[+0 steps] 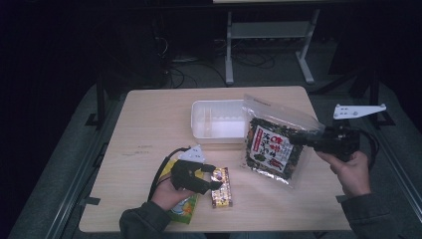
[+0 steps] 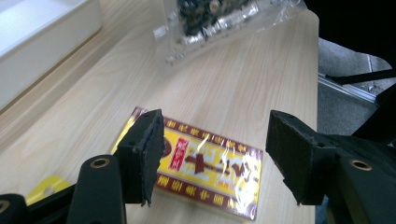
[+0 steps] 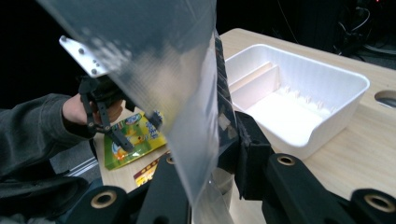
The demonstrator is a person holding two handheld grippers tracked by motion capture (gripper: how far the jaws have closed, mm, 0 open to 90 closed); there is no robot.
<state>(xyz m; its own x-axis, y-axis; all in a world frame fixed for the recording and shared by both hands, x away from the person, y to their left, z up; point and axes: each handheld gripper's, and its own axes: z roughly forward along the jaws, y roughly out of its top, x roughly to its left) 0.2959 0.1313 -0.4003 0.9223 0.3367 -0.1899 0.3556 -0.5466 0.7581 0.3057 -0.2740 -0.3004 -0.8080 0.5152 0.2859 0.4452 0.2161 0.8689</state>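
Overhead view first: right gripper [image 1: 303,140] is clamped on the right edge of a clear zip bag of dark snack mix [image 1: 271,144], which hangs tilted above the right part of the wooden table [image 1: 149,119], its lower corner close to the tabletop. White plastic tray [image 1: 216,119] sits just left of the bag, at the far middle of the table. Near the front edge, the left gripper [image 1: 215,178] hovers with its tips at the top of a red-and-yellow candy packet [image 1: 222,187] lying flat. A yellow-green packet [image 1: 186,209] lies just left of that one, partly under the person's left hand [image 1: 166,194].

Left gripper view: both black jaws stand apart, with nothing pressed between the pads [image 2: 152,154]. Below and beyond them the red-and-yellow candy packet [image 2: 210,168] lies on the wood, untouched. Farther off, the bottom of the snack bag [image 2: 210,23] shows at the top, and the white tray's wall [image 2: 46,51] at the upper left.

Right gripper view: its jaws are closed on the bag's clear plastic [image 3: 187,93], which rises steeply between them and covers much of the picture. Behind it to the right is the tray [image 3: 308,93], empty but for a low divider. To the left, the left gripper [image 3: 135,126] is held above the yellow-green packet [image 3: 130,140], and a corner of the red-and-yellow packet [image 3: 149,172] shows nearer.
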